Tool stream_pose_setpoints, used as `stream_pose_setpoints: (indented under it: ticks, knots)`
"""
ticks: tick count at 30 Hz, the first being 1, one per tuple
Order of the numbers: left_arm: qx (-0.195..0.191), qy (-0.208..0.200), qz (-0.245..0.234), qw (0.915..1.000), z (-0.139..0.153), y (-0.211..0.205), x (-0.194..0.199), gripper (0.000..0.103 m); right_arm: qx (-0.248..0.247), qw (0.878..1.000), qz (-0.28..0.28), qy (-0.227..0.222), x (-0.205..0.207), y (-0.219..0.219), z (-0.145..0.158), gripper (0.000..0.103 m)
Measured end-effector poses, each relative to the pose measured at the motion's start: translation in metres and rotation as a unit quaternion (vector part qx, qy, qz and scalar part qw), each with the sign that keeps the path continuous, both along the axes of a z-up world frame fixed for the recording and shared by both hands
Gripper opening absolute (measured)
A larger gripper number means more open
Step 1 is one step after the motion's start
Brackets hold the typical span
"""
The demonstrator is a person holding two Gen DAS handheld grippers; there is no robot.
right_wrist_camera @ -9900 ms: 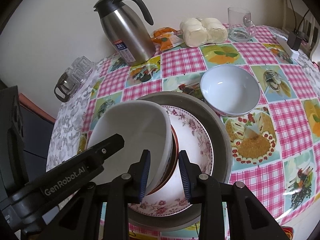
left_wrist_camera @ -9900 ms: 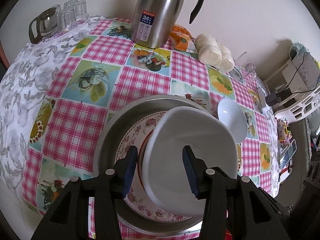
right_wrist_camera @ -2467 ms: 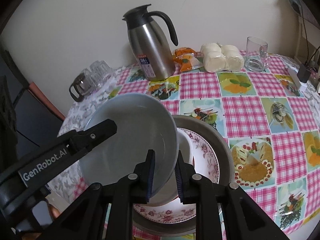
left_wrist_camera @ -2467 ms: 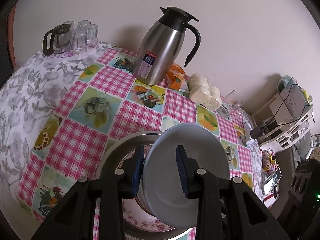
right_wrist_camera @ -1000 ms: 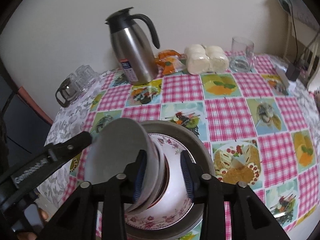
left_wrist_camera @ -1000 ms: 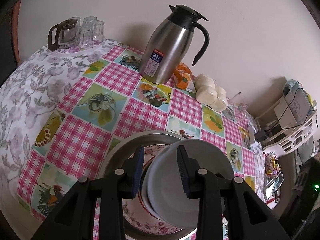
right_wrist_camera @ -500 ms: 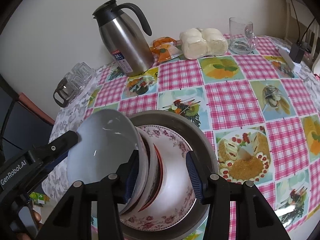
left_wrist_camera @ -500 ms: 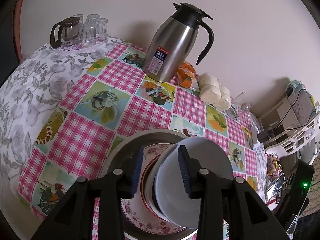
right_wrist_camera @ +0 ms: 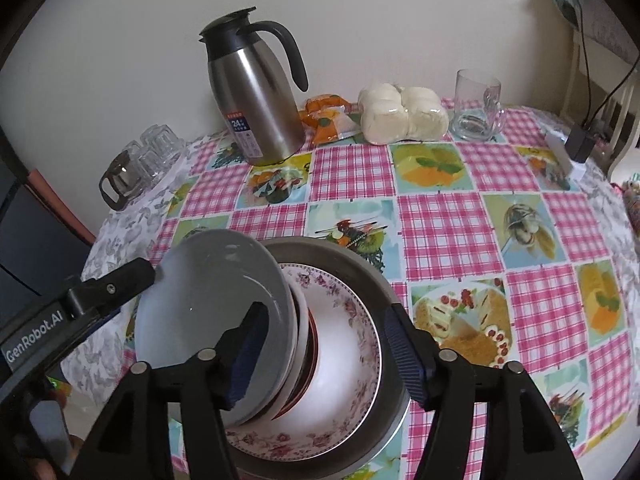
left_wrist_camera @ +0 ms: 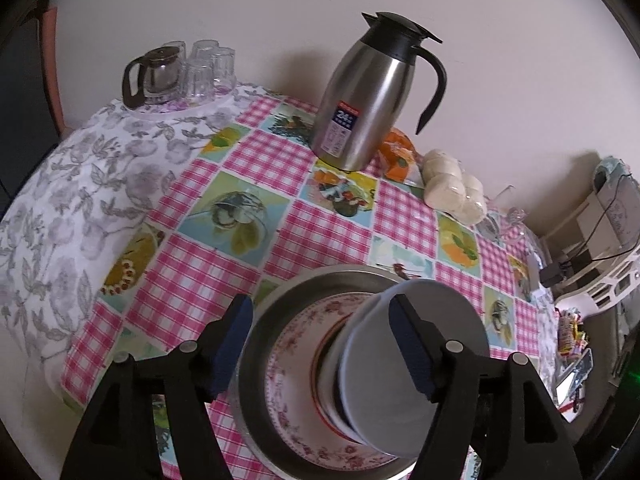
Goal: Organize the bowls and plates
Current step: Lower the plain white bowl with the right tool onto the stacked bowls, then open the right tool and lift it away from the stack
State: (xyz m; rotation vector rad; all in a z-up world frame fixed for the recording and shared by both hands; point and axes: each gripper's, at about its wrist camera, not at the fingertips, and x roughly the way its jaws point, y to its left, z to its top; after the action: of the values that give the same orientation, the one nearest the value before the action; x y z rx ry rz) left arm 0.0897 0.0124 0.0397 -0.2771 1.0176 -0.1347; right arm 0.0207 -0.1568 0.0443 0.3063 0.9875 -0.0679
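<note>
A pale grey bowl [right_wrist_camera: 212, 320] rests nested on a white bowl [right_wrist_camera: 301, 332] and a red-rimmed bowl, all on a floral plate [right_wrist_camera: 340, 384] inside a steel basin [right_wrist_camera: 352, 264]. The stack also shows in the left wrist view, with the grey bowl [left_wrist_camera: 404, 376] on top above the floral plate [left_wrist_camera: 296, 356] and basin [left_wrist_camera: 320, 280]. My left gripper [left_wrist_camera: 320, 346] is open, its jaws wide on either side of the stack. My right gripper [right_wrist_camera: 324, 352] is open too, its jaws spread around the stack's rim. Neither holds anything.
A steel thermos jug [right_wrist_camera: 256, 96] stands at the back. Beside it lie an orange snack packet [right_wrist_camera: 326, 118], wrapped white buns [right_wrist_camera: 400, 114] and a glass mug [right_wrist_camera: 476, 106]. A glass teapot with cups [right_wrist_camera: 140, 164] stands at the back left. A charger [right_wrist_camera: 580, 144] lies at the right edge.
Both grippers have opened wide and let go of the grey bowl, which now rests on the stacked bowls. Both have drawn back slightly.
</note>
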Motion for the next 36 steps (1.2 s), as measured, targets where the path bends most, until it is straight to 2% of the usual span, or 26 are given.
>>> stream_pose_setpoints:
  ticks: [1,2,8,10,14,20,27,30,32,36]
  knots:
    - [0.003,0.0,0.002,1.0,-0.001,0.001,0.0,0.083,-0.002,1.0,0.0,-0.001,0.0,0.0,0.0,0.071]
    - [0.008,0.0,0.004,1.0,-0.001,0.003,-0.001,0.087,-0.004,1.0,0.001,-0.003,-0.001,0.001,0.001,0.074]
    - [0.026,-0.015,0.017,0.9994,0.003,0.008,-0.007,0.096,-0.018,1.0,0.008,-0.017,-0.005,0.004,0.006,0.093]
    - [0.035,-0.018,0.022,0.999,0.004,0.01,-0.01,0.099,-0.02,0.999,0.009,-0.023,-0.008,0.004,0.008,0.103]
    - [0.04,-0.026,0.018,0.9987,0.005,0.012,-0.018,0.099,-0.03,0.999,0.011,-0.037,-0.016,0.006,0.014,0.103]
    - [0.074,-0.041,0.011,0.9963,0.009,0.011,-0.039,0.099,-0.038,0.998,0.002,-0.048,-0.036,0.004,0.019,0.103]
    - [0.075,-0.06,0.009,0.9953,0.011,0.012,-0.073,0.099,-0.047,0.997,-0.007,-0.062,-0.071,0.003,0.02,0.103]
    - [0.109,-0.067,0.006,0.9917,0.009,0.009,-0.088,0.099,-0.05,0.997,-0.012,-0.059,-0.086,0.002,0.015,0.103]
    - [0.128,-0.065,0.0,0.9897,0.006,0.005,-0.096,0.099,-0.051,0.997,-0.015,-0.054,-0.094,0.0,0.01,0.103]
    - [0.131,-0.047,-0.026,0.9899,-0.006,0.001,-0.111,0.099,-0.055,0.997,-0.019,-0.045,-0.106,-0.001,0.002,0.103]
